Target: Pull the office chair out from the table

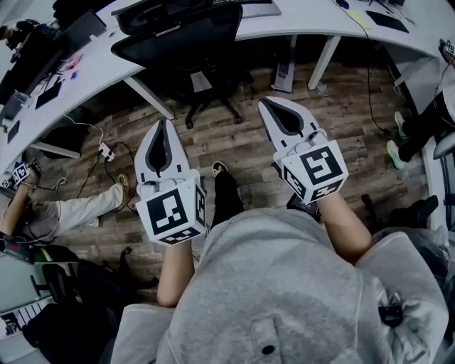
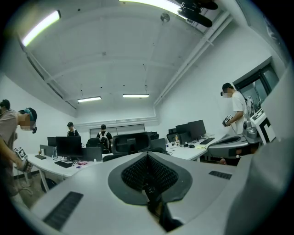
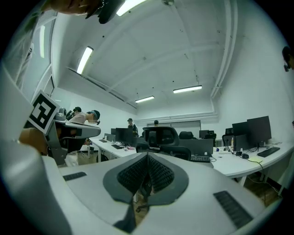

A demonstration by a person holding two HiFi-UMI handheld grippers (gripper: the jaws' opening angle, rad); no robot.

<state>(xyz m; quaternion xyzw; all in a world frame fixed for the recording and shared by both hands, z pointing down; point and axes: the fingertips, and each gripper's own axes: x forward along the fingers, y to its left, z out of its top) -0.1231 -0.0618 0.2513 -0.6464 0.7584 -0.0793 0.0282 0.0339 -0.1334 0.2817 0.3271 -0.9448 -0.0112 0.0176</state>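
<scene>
So far nothing is done: the office chair [image 1: 186, 43] sits tucked in under the counter [image 1: 298, 21].
The left gripper [image 1: 164, 131] and the right gripper [image 1: 274, 114] hover over the wood floor [image 1: 234, 138], apart from the chair and touching nothing, each with its fingers pressed together and empty. What is left, as I judge it, is the whole job: reach the chair, take hold of it, and draw it out clear of the counter.

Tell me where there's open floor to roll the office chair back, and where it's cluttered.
Bare: the wood floor between the office chair and the wearer's shoe, from the left table leg to the right table leg. Crowded: the power strip and a seated person's leg on the left; another person's shoes on the right.
</scene>
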